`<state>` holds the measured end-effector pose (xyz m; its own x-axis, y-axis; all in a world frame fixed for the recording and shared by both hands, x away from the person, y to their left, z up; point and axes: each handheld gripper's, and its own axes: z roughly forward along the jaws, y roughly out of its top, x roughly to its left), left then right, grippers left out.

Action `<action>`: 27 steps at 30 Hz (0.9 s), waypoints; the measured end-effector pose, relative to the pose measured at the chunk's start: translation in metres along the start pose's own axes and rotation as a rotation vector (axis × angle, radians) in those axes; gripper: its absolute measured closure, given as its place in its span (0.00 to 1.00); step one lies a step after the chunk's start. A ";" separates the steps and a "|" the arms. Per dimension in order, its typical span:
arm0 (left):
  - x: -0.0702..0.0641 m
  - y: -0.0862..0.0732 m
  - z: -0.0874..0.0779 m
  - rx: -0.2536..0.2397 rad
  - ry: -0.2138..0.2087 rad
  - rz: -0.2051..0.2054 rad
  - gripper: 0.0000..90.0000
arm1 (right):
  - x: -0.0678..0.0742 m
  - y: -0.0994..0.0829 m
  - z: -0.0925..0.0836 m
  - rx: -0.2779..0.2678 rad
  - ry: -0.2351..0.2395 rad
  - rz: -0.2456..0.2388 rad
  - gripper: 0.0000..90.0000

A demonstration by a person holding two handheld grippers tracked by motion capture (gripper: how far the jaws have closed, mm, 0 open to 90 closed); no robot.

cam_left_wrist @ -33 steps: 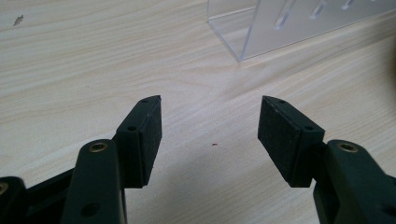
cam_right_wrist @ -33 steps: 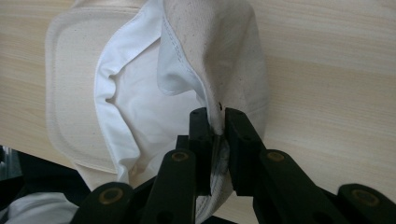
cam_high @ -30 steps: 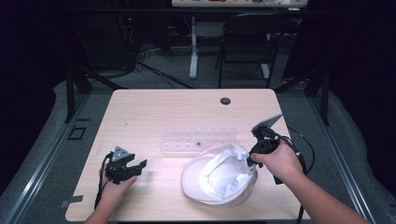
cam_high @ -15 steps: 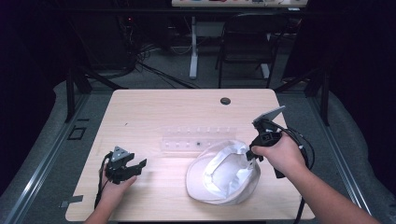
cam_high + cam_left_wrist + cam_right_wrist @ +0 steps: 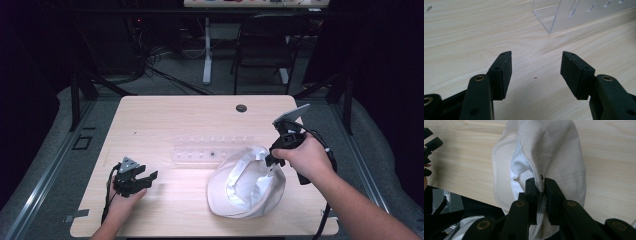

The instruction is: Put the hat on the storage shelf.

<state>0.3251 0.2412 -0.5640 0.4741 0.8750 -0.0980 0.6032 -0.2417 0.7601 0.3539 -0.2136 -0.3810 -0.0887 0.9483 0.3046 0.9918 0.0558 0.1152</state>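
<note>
Clamping white cap (image 5: 247,187) rim — right tool (image 5: 539,185); left tool (image 5: 536,66) apparently empty — spread.

The right gripper (image 5: 269,161) is higher than a second ago, drawn up and slightly back toward the bench's (image 5: 165,120) right edge, jaws pinched on the rim of the cap (image 5: 245,187). The cap comes with it: its gripped edge now stands lifted off the bench, so the crown tilts and the white lining opens toward the camera, where before it lay flatter and rounder. The cap's far edge now sits closer to the clear rack (image 5: 200,150). The left gripper's (image 5: 145,180) jaws have just been closing a little, with nothing between them.
</note>
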 end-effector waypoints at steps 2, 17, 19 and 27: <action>0.000 0.000 0.000 0.013 -0.005 -0.003 0.48 | 0.001 0.001 -0.003 0.012 -0.012 -0.004 0.91; -0.002 0.001 -0.002 0.011 -0.031 0.010 0.55 | 0.001 0.005 -0.034 0.016 0.158 0.056 0.91; -0.002 0.002 -0.002 0.021 -0.034 0.011 0.55 | -0.002 0.005 -0.037 0.019 0.195 0.067 0.91; -0.003 0.001 -0.001 0.017 -0.036 0.016 0.54 | -0.012 0.004 -0.046 -0.002 0.285 0.090 0.91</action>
<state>0.3233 0.2384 -0.5621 0.5068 0.8551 -0.1091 0.6060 -0.2634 0.7506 0.3550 -0.2390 -0.3405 -0.0233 0.8233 0.5672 0.9967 -0.0252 0.0776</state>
